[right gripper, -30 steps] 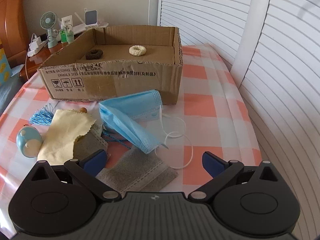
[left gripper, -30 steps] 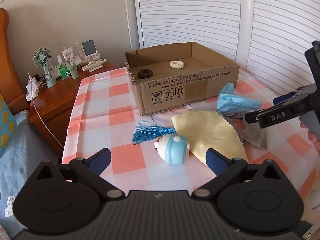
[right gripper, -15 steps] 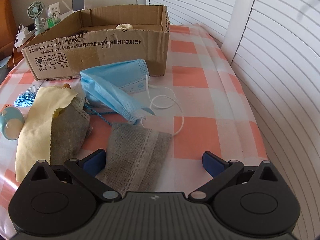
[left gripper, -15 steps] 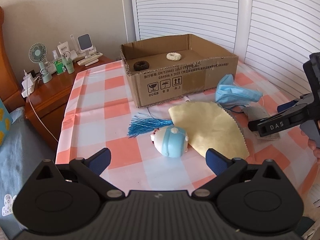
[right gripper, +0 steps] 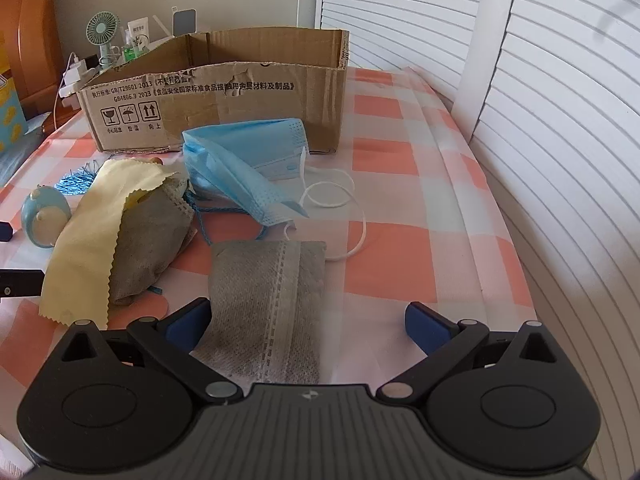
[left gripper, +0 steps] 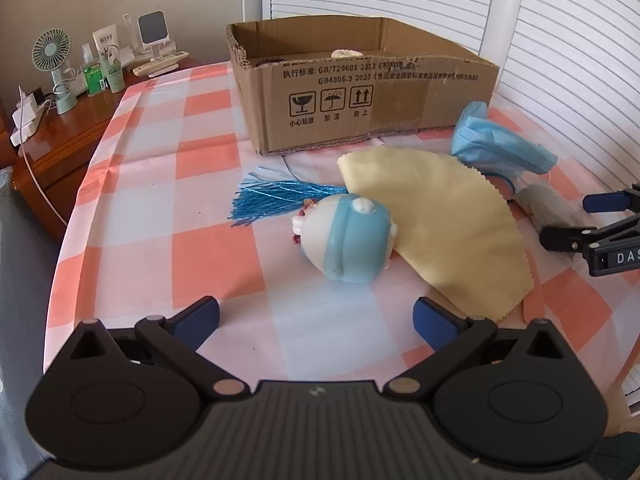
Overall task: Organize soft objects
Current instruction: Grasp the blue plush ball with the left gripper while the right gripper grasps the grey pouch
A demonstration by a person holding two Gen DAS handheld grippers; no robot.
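My right gripper (right gripper: 306, 322), wide open and empty, sits right over the grey mask (right gripper: 266, 304), whose long axis runs near-to-far; my open left gripper (left gripper: 316, 318) faces the blue toy (left gripper: 346, 238).

Black ribbed gripper bodies, blue-tipped jaws, silver pivot screws.

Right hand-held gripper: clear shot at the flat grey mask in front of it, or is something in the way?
Probably yes. The right hand-held gripper is open with the grey mask lying flat between its fingers, nothing on top. Only the blue mask and its white ear loop lie just beyond the mask's far edge.
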